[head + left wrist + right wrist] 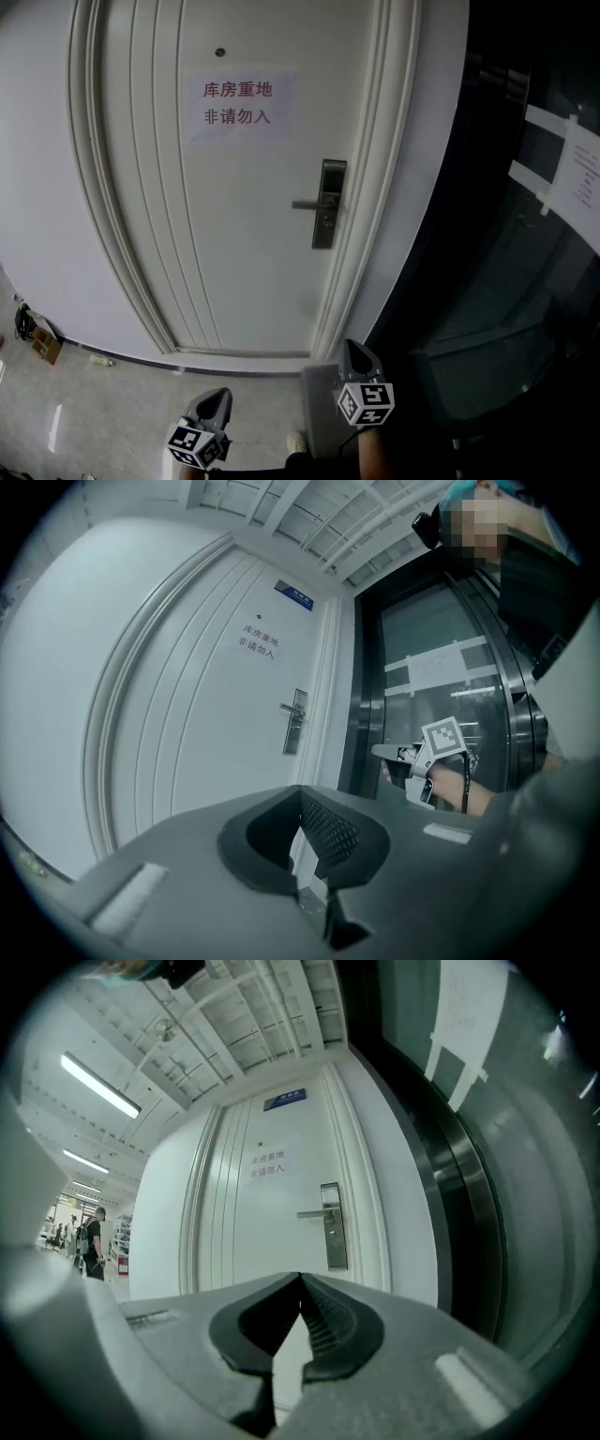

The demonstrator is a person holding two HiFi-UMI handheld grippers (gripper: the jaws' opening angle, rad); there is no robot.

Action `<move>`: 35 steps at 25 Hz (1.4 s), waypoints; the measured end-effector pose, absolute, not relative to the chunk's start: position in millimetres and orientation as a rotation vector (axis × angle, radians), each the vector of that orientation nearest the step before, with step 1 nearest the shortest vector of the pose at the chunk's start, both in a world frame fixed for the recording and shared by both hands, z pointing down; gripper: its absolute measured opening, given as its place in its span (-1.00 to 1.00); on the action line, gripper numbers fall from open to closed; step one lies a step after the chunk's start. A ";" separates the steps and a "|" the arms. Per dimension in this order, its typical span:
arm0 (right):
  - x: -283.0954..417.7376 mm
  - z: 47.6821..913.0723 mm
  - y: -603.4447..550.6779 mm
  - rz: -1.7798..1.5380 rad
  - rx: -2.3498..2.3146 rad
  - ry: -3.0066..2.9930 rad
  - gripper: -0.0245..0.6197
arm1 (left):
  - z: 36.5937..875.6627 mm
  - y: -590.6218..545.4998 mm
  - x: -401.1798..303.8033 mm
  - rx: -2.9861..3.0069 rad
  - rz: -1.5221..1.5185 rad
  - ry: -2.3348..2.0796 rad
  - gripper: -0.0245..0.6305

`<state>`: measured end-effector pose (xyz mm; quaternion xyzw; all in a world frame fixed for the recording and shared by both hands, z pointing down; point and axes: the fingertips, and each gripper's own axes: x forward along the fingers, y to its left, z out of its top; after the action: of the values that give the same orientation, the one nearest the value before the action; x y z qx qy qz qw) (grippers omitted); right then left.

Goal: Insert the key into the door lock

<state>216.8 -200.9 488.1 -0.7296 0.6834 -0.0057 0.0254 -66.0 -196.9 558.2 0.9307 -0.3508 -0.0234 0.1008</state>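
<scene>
The white door [234, 244] carries a silver lock plate [328, 202] with a lever handle [307, 203] pointing left. The same lock [295, 722] appears small in the left gripper view, and sits straight ahead as the lock [332, 1225] in the right gripper view. My left gripper [220, 396] is low at the bottom, well back from the door. My right gripper [356, 347] is a little nearer, below the lock. The jaws of both the left gripper [300, 789] and the right gripper [300, 1277] meet at their tips. No key shows in any view.
A paper sign [239, 103] hangs on the door above the lock. A dark glass wall [506, 281] with taped sheets runs along the right. A small box [42, 342] lies on the floor at far left. A person [94, 1241] stands far off in the right gripper view.
</scene>
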 end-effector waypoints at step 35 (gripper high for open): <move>142.3 562.1 -30.7 -0.253 -2.205 2.141 -0.92 | 543.7 -106.3 -62.2 2.842 -0.045 -0.841 -0.92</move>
<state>142.3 -30.7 562.1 -0.7147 0.6941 -0.0819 0.0287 -62.2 -106.3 543.7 0.9551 -0.2825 -0.0152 0.0885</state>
